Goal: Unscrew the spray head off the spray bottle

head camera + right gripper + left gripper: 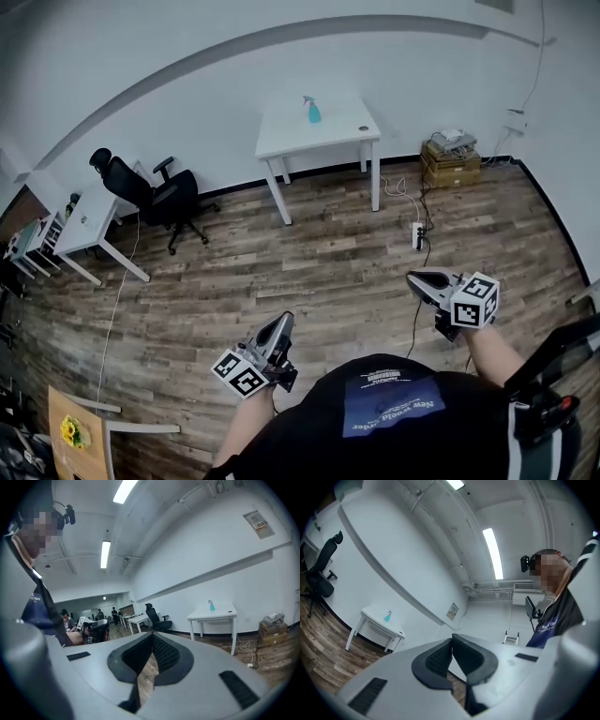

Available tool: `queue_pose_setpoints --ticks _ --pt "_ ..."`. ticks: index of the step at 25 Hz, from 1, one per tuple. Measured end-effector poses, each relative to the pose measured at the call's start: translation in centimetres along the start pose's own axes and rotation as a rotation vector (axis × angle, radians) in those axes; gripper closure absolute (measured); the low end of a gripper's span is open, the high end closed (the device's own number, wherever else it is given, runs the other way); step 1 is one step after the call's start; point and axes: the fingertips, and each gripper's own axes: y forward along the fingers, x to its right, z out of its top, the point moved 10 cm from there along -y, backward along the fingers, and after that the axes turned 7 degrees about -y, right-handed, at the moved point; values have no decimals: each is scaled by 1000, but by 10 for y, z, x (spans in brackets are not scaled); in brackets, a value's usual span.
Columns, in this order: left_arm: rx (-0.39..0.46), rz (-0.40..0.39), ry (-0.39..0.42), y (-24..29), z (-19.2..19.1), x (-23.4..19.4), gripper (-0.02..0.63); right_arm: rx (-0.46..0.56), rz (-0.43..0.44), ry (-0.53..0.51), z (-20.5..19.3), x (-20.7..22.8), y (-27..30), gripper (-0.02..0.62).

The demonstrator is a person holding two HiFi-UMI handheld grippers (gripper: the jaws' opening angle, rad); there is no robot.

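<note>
Spray bottle (312, 111) — upright, spray head on top, standing toward the back of the white worktop (328, 137) by the far wall. Left tongs (283, 321) and right tongs (413, 278) — both clenched on nothing, held above the wooden floor (309, 272), well apart from the worktop. Office chair (155, 195) at left.
</note>
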Motion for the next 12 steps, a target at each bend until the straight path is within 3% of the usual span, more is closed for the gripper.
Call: queue_pose_setpoints --ticks 7,12 --pt "-4 1 -25 -27 41 -67 614 2 1 12 9 -14 74 598" --pt "6 14 -52 -23 45 -94 614 -14 -12 26 10 4 95 598"
